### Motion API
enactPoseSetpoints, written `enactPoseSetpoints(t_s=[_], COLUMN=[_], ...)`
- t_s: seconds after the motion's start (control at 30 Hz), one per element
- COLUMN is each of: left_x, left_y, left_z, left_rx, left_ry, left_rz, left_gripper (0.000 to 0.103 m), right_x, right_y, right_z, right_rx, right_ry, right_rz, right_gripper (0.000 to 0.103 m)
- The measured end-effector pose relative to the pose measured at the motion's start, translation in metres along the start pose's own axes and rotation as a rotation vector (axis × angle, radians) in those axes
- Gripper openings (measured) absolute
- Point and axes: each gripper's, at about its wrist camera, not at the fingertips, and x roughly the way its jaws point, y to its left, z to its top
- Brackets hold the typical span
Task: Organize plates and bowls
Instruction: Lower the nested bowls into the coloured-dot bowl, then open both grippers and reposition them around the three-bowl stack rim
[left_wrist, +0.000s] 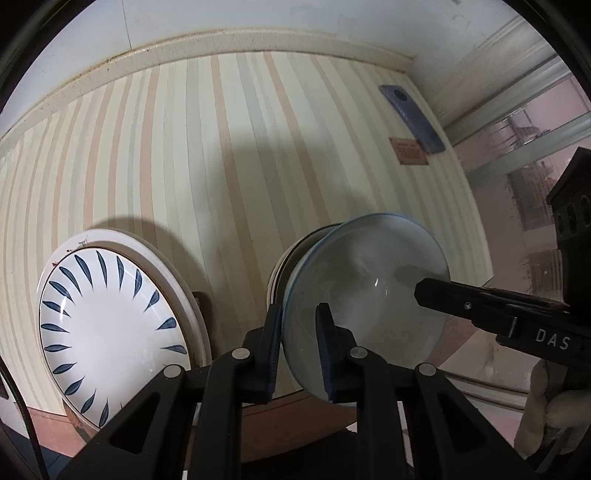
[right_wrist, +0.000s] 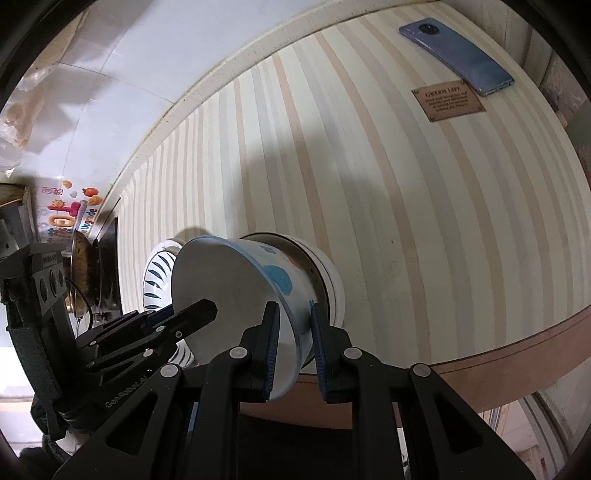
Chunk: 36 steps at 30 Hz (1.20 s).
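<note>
Closest to the lens are the left gripper (left_wrist: 301, 343) fingers, clamped on the rim of the blue-edged bowl (left_wrist: 373, 291), one finger inside the wall and one outside. The right gripper (right_wrist: 293, 349) has the opposite side of that rim pinched the same way, so both hands carry the bowl together, tilted.

Just past the fingers, right behind the bowl, sits a stack of other dishes (right_wrist: 328, 280): a white plate with what looks like a darker bowl on it, though it's mostly hidden. I can't tell if the blue-edged bowl is already touching the stack or just above it. Off to the left of the left fingers is the leaf-pattern plate (left_wrist: 110, 328), stacked on a bigger white plate (left_wrist: 177, 280) on the striped surface (left_wrist: 221, 147).

Progress-wise I'd say well underway: plates paired up, bowl going onto its pile. Left to do is seating it flat and letting go, maybe merging the two stacks too.

Far beyond the fingers, a phone (right_wrist: 458, 55) and a small brown plaque (right_wrist: 447, 99) lie at the surface's far edge.
</note>
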Motion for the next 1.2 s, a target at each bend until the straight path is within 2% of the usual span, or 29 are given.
enactPoseSetpoints(t_s=[0.5, 0.57, 0.63, 0.77, 0.83, 0.9, 0.97, 1.03, 1.07, 1.1, 1.2], left_x=[0.009, 0.004, -0.003, -0.025, -0.042, -0.056, -0.071, -0.084, -0.091, -0.099, -0.114], left_y=[-0.01, -0.012, -0.014, -0.015, -0.016, -0.018, -0.02, -0.021, -0.022, -0.023, -0.024], left_z=[0.003, 0.002, 0.001, -0.005, -0.008, -0.01, -0.012, -0.012, -0.012, -0.013, -0.013], left_rx=[0.029, 0.039, 0.049, 0.067, 0.088, 0.102, 0.114, 0.122, 0.127, 0.13, 0.135], left_ry=[0.002, -0.001, -0.011, -0.035, -0.055, -0.072, -0.09, -0.11, -0.123, -0.14, -0.17], left_rz=[0.071, 0.081, 0.089, 0.069, 0.055, 0.047, 0.037, 0.024, 0.014, 0.006, -0.01], left_gripper=[0.017, 0.017, 0.017, 0.018, 0.025, 0.031, 0.034, 0.057, 0.076, 0.082, 0.083], right_x=[0.007, 0.005, -0.003, -0.023, -0.038, -0.053, -0.065, -0.08, -0.086, -0.093, -0.11], right_y=[-0.002, 0.002, 0.008, 0.018, 0.026, 0.034, 0.041, 0.047, 0.05, 0.053, 0.059], right_z=[0.004, 0.0, -0.003, -0.014, -0.022, -0.03, -0.037, -0.045, -0.048, -0.052, -0.061], right_rx=[-0.002, -0.005, -0.022, -0.038, -0.049, -0.065, -0.077, -0.082, -0.085, -0.091, -0.097], right_ry=[-0.002, -0.009, -0.026, -0.076, -0.109, -0.146, -0.164, -0.189, -0.201, -0.216, -0.247], right_rz=[-0.042, -0.056, -0.081, -0.121, -0.139, -0.159, -0.177, -0.195, -0.199, -0.207, -0.217], right_gripper=[0.023, 0.031, 0.05, 0.063, 0.078, 0.086, 0.088, 0.093, 0.093, 0.093, 0.095])
